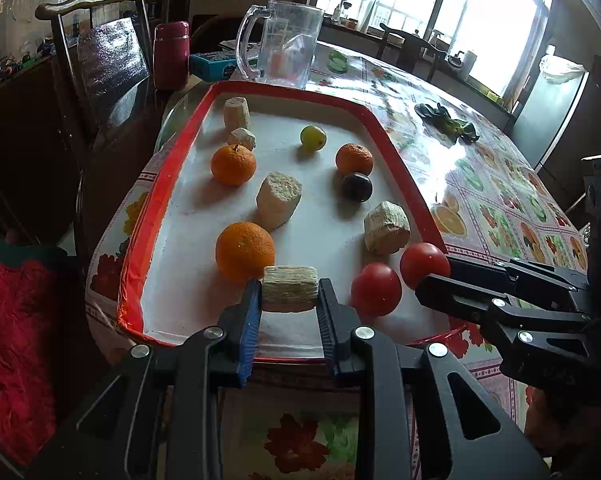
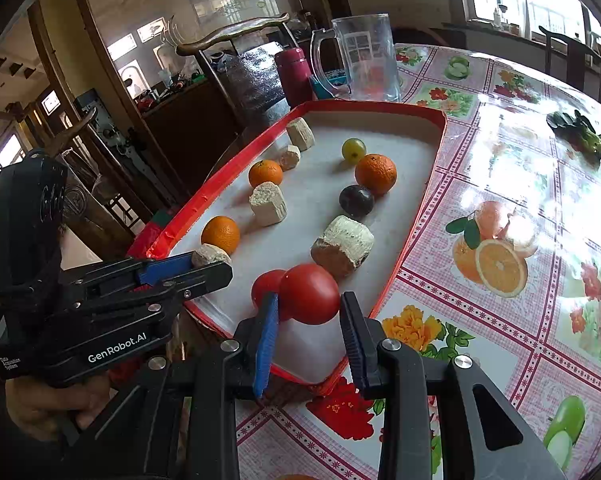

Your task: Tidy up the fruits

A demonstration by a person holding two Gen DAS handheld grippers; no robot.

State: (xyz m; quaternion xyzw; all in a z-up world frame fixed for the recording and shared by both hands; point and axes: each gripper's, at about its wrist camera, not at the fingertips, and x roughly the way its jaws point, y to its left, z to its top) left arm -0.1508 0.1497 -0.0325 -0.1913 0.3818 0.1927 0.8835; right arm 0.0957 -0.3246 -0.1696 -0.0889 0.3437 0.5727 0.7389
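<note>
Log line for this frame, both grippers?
left gripper: shut on corn chunk | right gripper: open around tomato | tray: fruit unsorted

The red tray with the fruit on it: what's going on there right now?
A person works two handheld grippers over the red tray. The left gripper is shut on a pale cut chunk near the tray's front edge. The right gripper is open around a red tomato. Oranges and other pieces lie scattered.

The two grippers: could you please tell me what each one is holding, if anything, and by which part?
The left gripper clamps a pale sugarcane chunk across its two cut ends. The right gripper is open around a tomato, holding nothing.
</note>
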